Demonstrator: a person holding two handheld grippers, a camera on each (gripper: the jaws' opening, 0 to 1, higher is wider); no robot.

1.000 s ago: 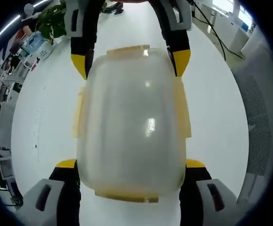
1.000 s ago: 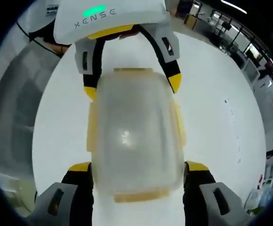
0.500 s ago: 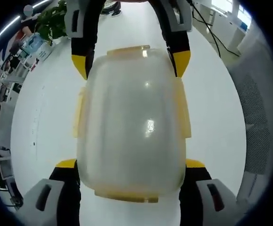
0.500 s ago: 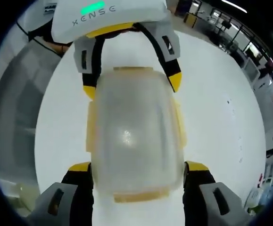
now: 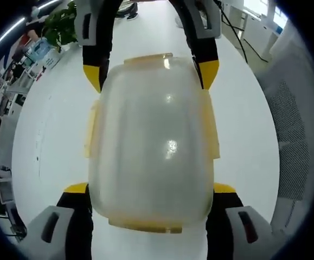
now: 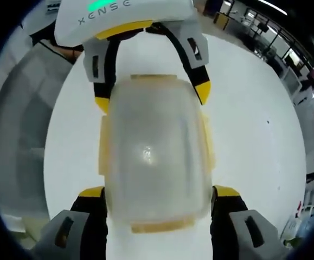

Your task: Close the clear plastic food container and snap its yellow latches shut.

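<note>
Both grippers' fingers (image 5: pixel 86 189) straddle the lidded clear plastic food container (image 5: pixel 151 141), gripping opposite ends; squeeze evenly, then press each yellow latch (image 5: pixel 90 130) down.

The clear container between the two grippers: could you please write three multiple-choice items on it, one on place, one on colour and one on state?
1. Where does the container rest?
A. on a white table
B. in a sink
C. on a shelf

2. What colour are its latches?
A. blue
B. yellow
C. red

3. How do the grippers stand at it?
A. both far off
B. one lifting the lid away
C. one at each end, jaws at its sides

Answers:
1 A: the white table shows all round it.
2 B: yellow tabs line its edges.
3 C: the left gripper and the right gripper bracket opposite ends.
</note>
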